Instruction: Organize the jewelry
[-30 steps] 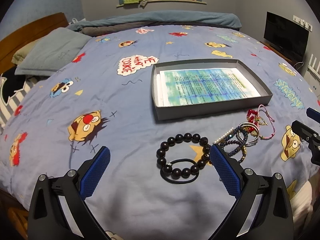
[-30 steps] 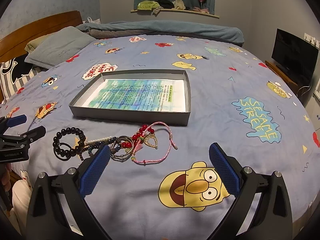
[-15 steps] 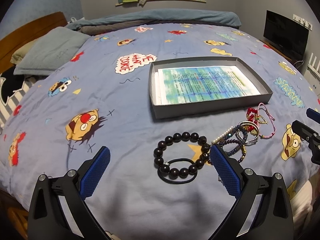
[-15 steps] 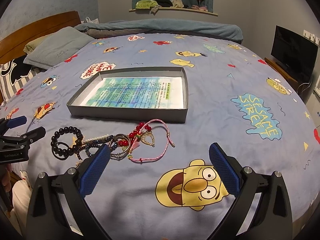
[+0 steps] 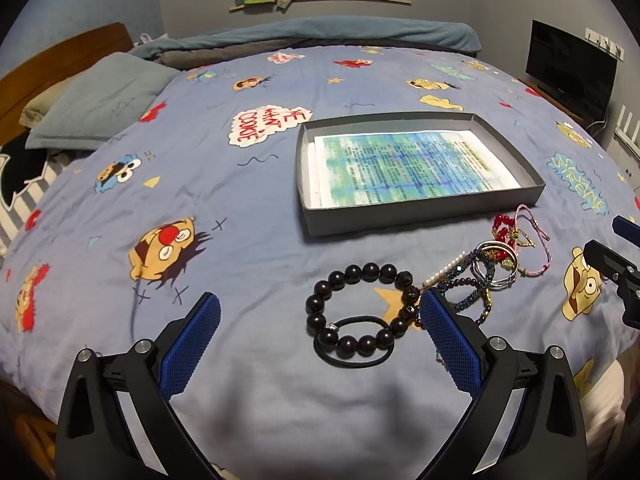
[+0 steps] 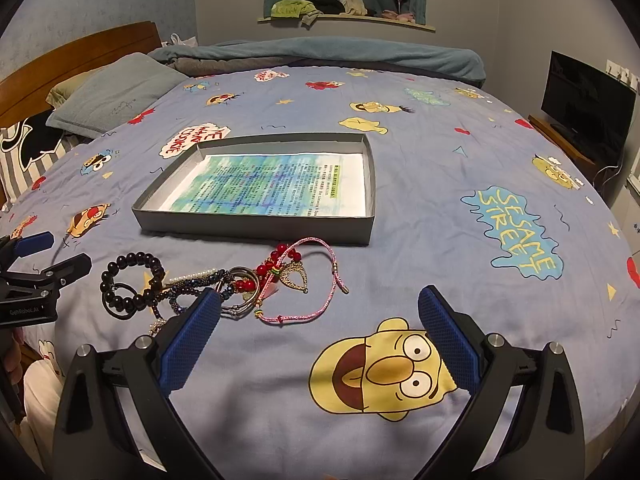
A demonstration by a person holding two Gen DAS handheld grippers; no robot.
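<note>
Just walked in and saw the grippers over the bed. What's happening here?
A person holds two grippers above a heap of jewelry on the bed. The left gripper hovers over the black bead bracelet, the right gripper near the pink cord, jaws wide apart on both. Neither holds anything. The gray tray behind has only a printed sheet in it.

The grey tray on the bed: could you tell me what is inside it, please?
Inside the tray lies one printed sheet with a blue-green pattern, covering nearly the whole floor. No jewelry is in it. Whatever lies under the sheet cannot be seen.
</note>
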